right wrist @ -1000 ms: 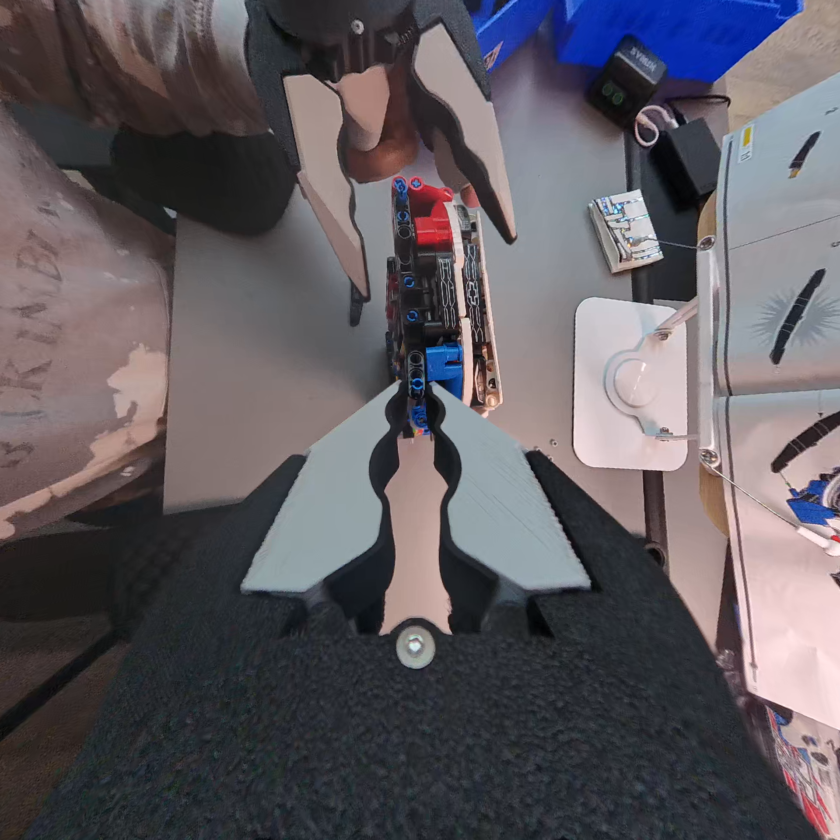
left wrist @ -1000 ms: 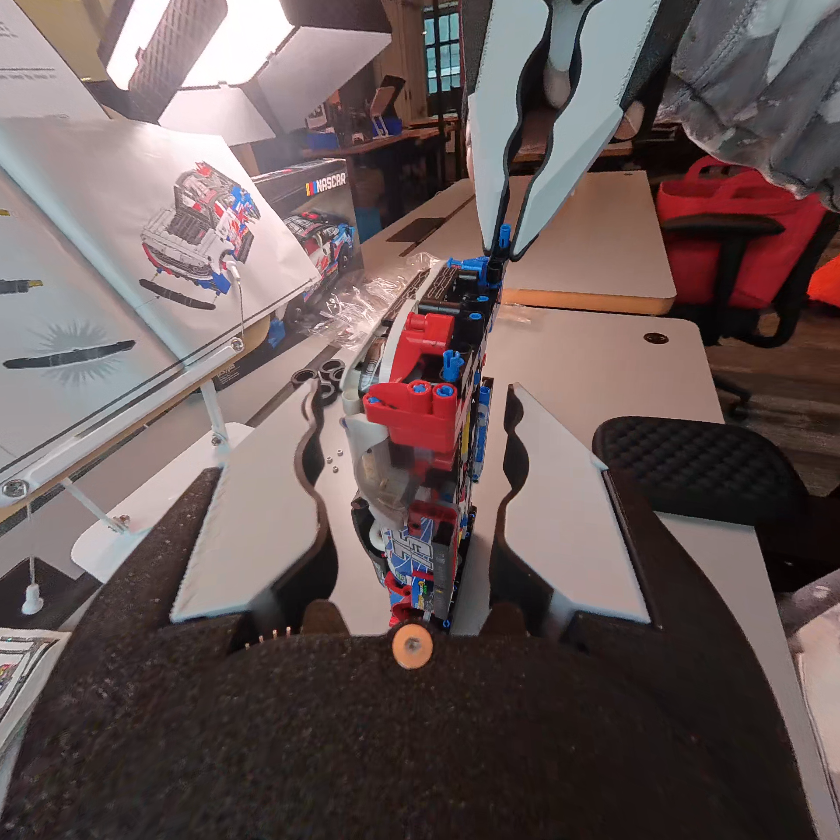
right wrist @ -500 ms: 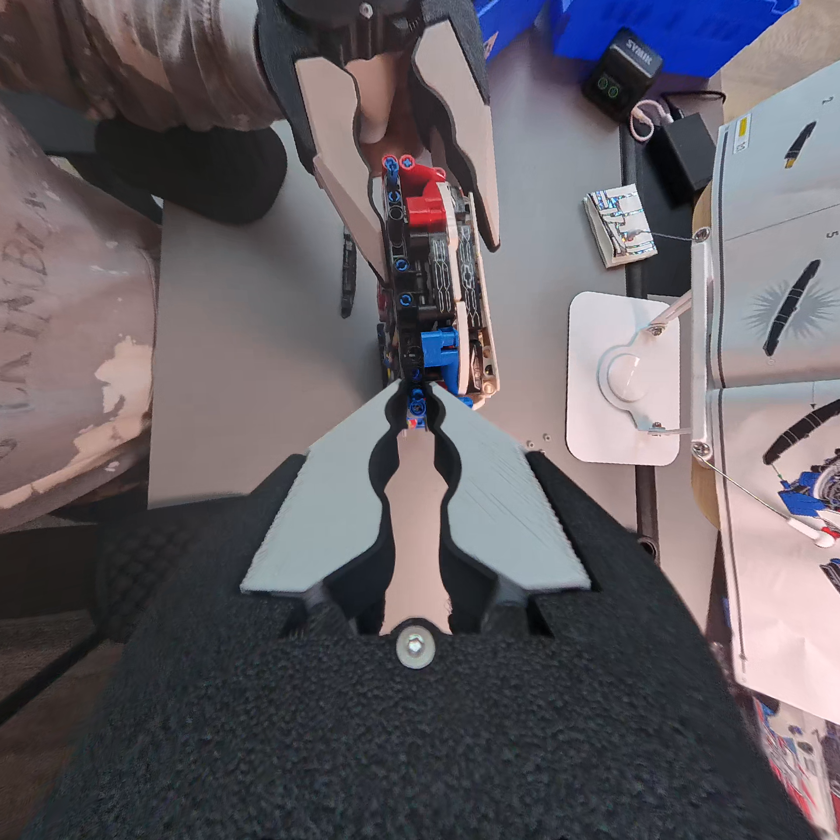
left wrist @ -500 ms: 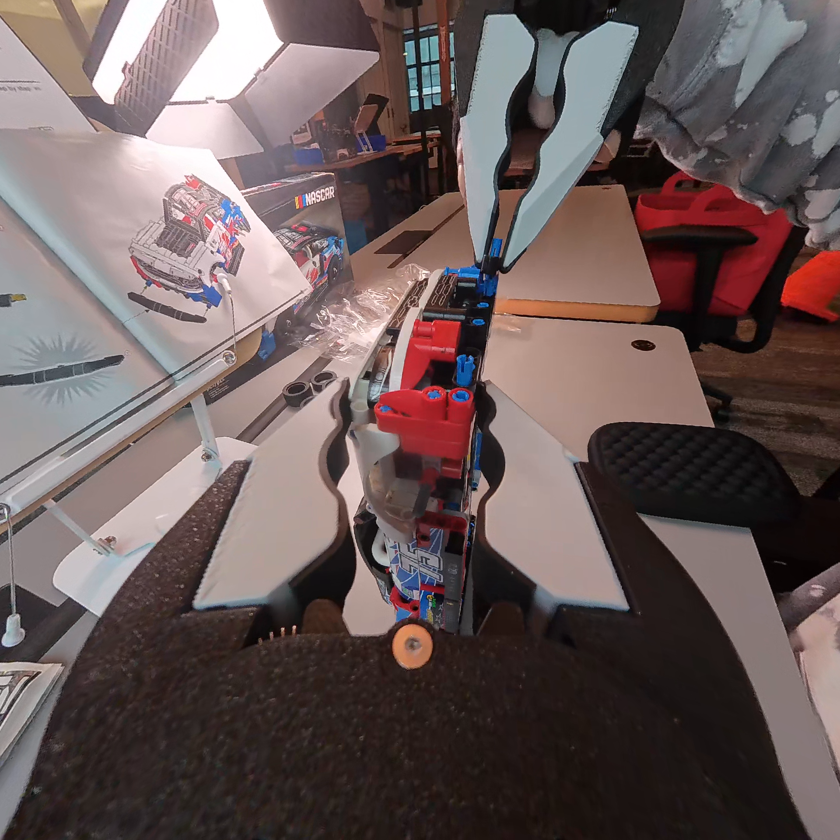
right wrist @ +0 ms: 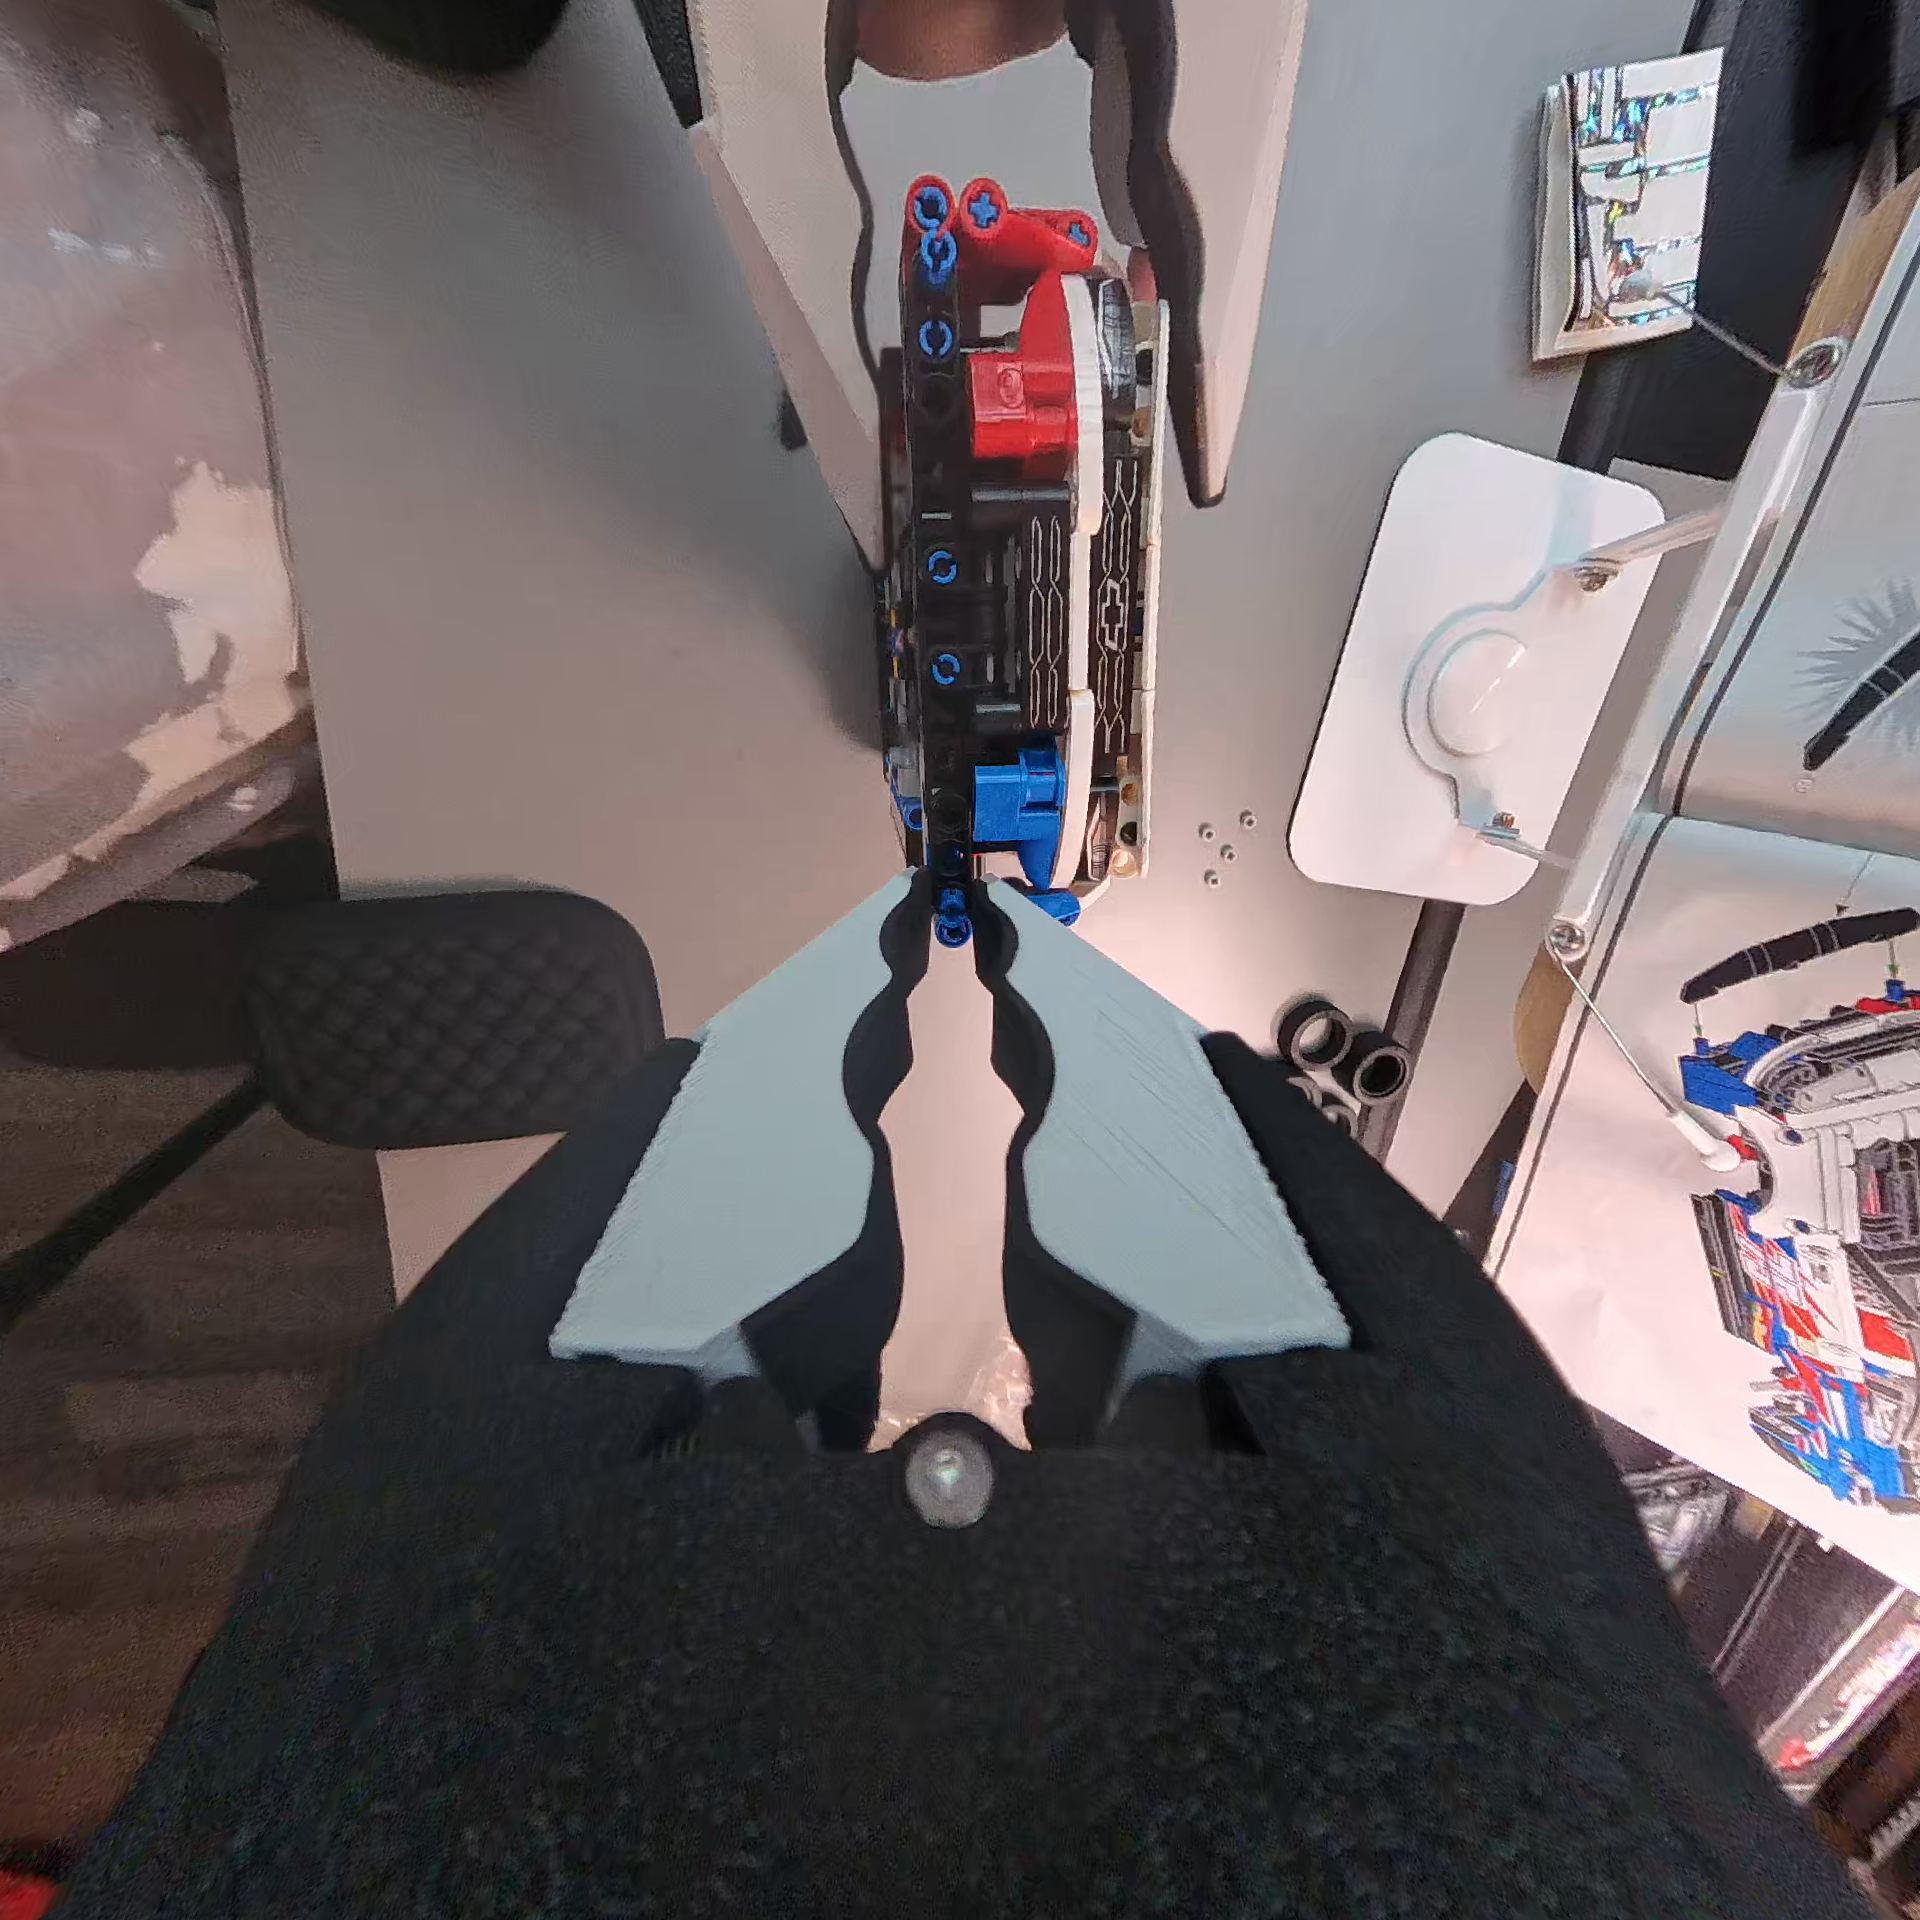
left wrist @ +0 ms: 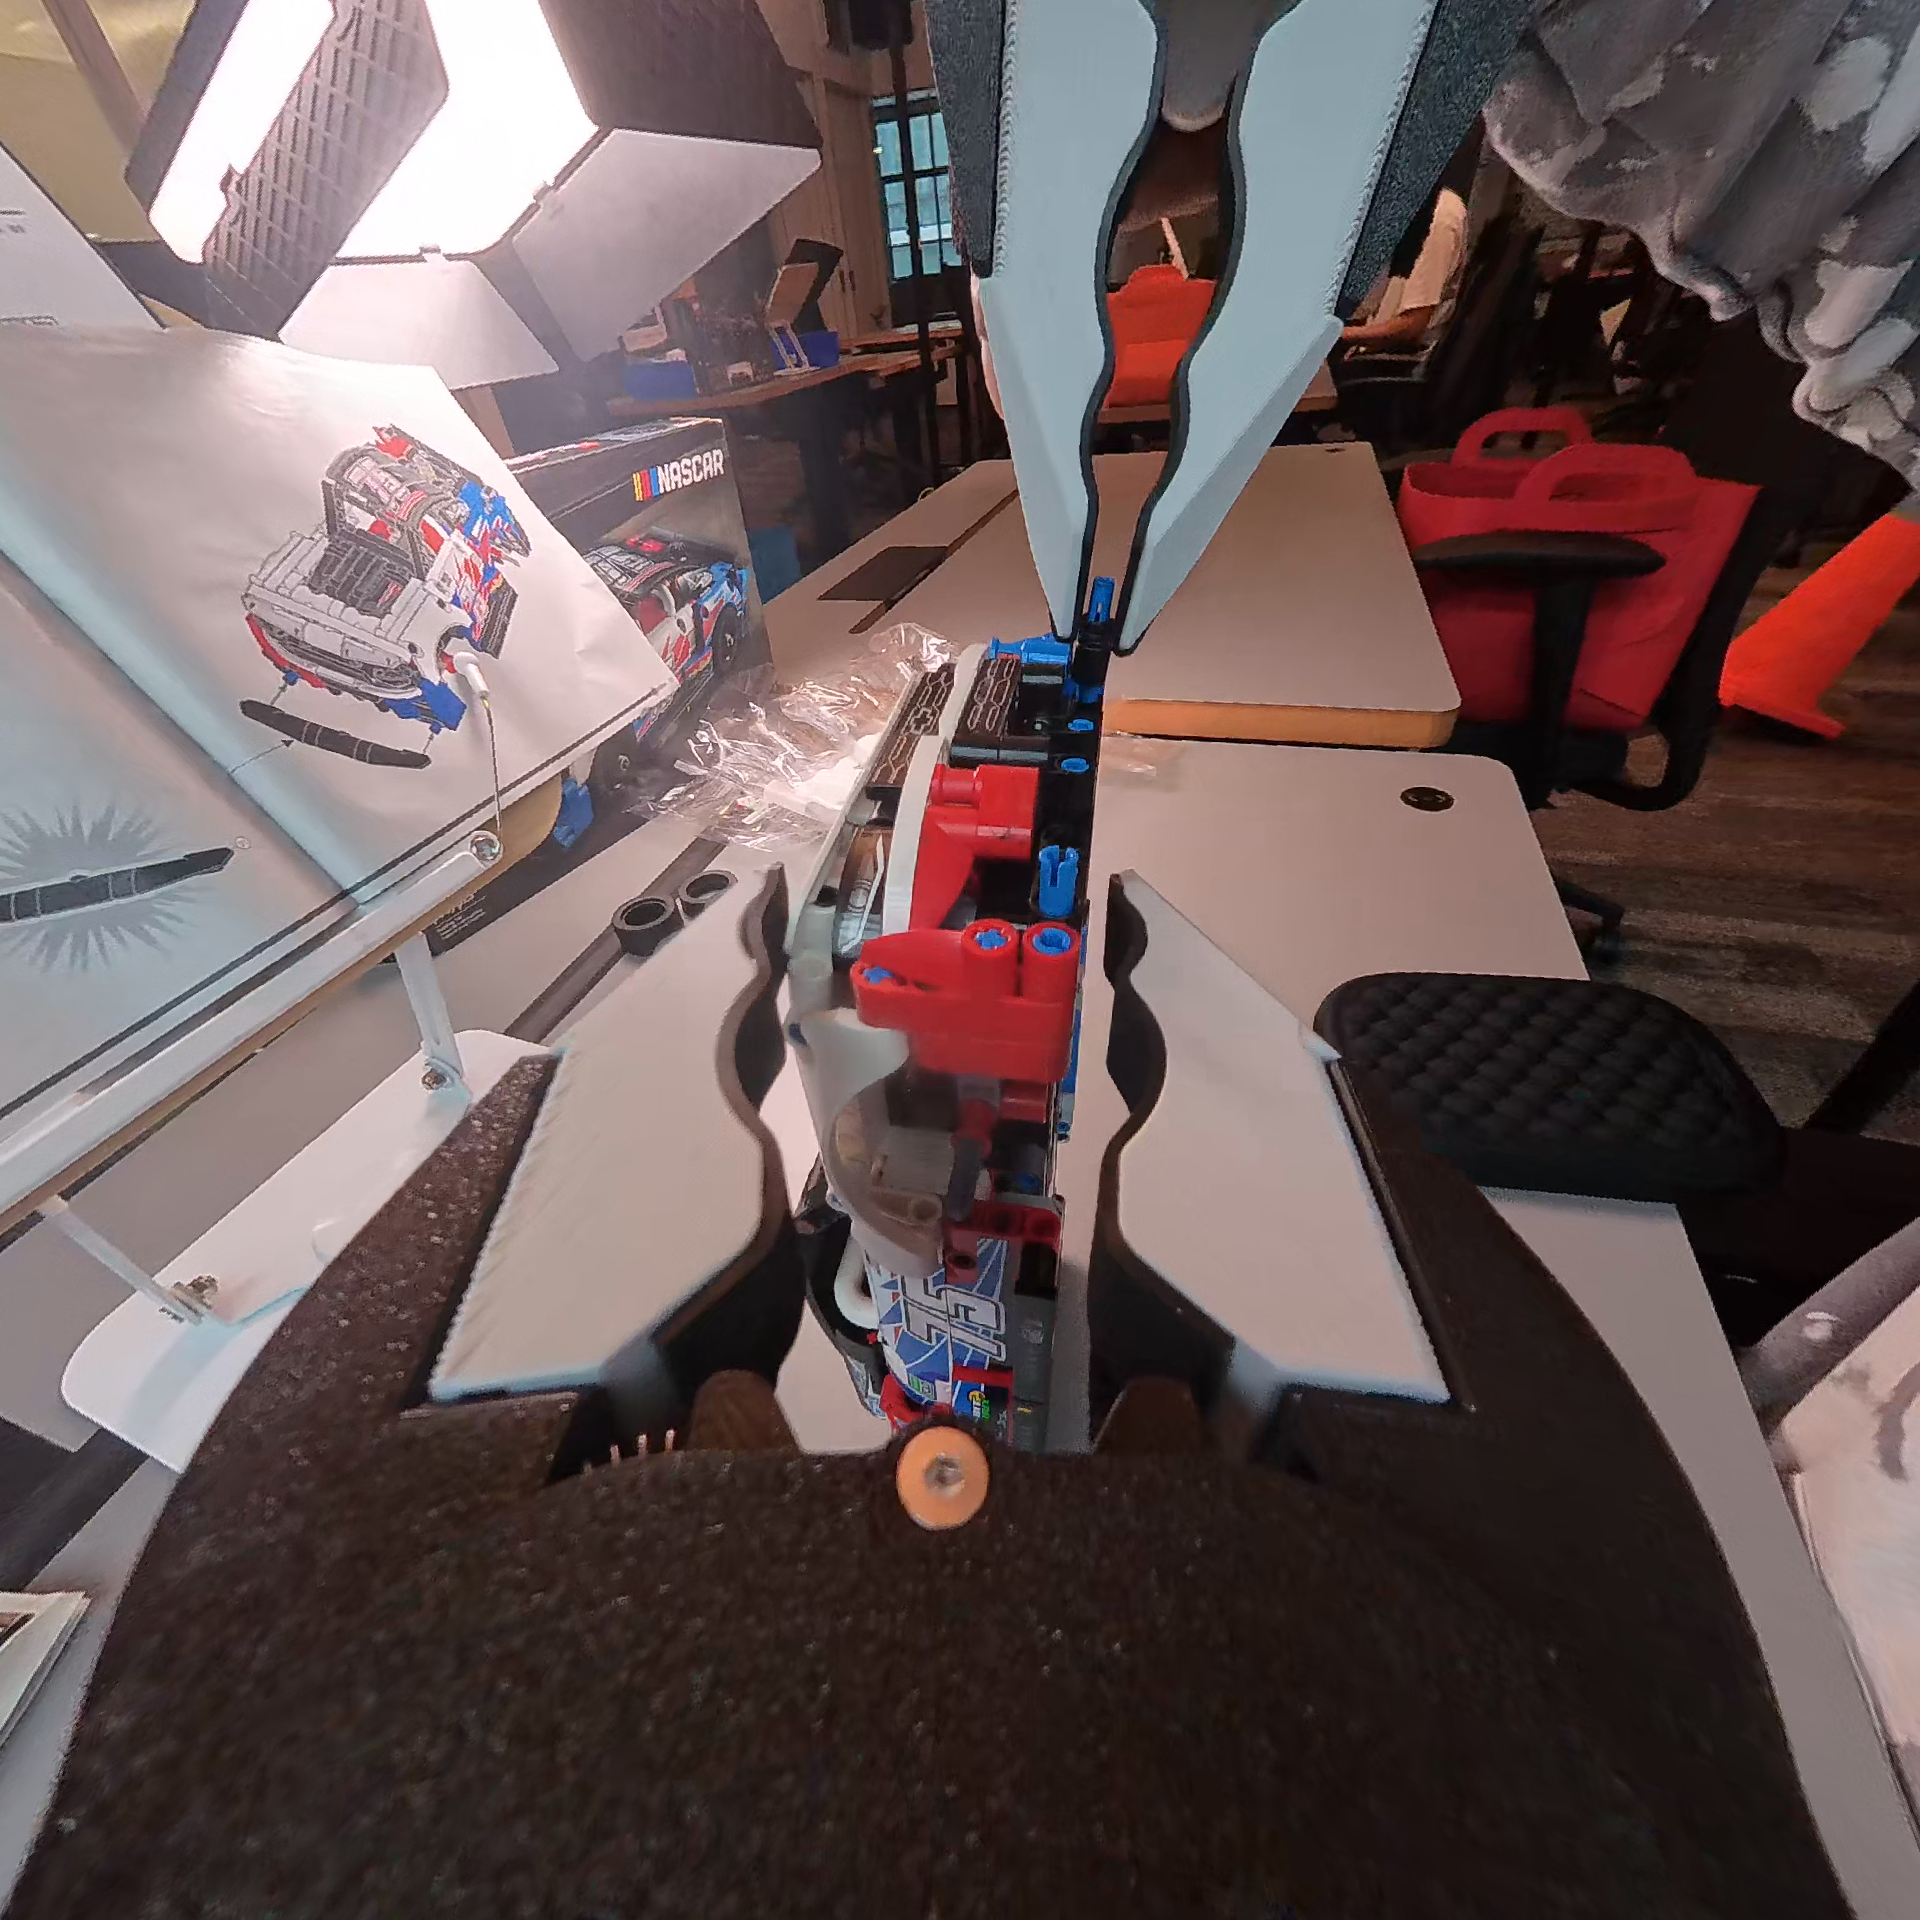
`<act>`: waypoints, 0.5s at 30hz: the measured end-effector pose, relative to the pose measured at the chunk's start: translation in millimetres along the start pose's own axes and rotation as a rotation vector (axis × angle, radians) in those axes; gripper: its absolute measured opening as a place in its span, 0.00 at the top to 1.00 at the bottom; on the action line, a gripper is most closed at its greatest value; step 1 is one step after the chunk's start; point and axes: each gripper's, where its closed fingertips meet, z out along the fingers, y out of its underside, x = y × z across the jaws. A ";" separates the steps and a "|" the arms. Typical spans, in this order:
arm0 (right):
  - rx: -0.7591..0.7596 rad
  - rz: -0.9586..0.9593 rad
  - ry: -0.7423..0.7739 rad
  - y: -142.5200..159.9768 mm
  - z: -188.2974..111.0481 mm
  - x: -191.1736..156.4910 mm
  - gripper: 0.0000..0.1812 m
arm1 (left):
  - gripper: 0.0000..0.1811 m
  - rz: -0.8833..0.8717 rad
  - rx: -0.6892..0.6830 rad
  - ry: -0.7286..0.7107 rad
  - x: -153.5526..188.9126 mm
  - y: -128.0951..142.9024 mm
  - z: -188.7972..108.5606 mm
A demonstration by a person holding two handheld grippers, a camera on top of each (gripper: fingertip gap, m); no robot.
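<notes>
A brick-built car model, red, black, white and blue, stands on its side over the grey table. My left gripper is shut on its near end, one finger against each side. My right gripper comes down from above and is shut on a black beam with blue pins at the model's far end. In the right wrist view, my right gripper pinches that beam end of the model, and the left gripper flanks the red end. A hand shows behind it.
An open instruction booklet on a white stand is at the left, with a printed box and clear plastic bags behind. Black tyres lie near the stand base. A black chair is on the right. The tips of one gripper are about 7 centimeters away from the tips of the other.
My left gripper's jaws went from wide open to closed against the model's sides, and it slid farther along the model. The right gripper kept its hold on the beam end.
</notes>
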 end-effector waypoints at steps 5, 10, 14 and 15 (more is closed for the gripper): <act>-0.021 0.016 0.001 2.1 0.7 1.9 0.97 | 0.70 -0.005 0.010 -0.005 -2.1 -1.7 7.0; -0.054 0.024 0.005 3.2 1.7 4.3 0.97 | 0.71 -0.018 0.007 0.020 -2.7 -1.6 7.5; -0.134 -0.006 -0.011 3.9 2.3 4.1 0.97 | 0.72 -0.015 0.009 0.047 -1.3 -1.3 6.6; -0.157 -0.012 -0.014 4.2 2.4 4.3 0.97 | 0.72 -0.014 0.008 0.049 -1.5 -1.3 6.7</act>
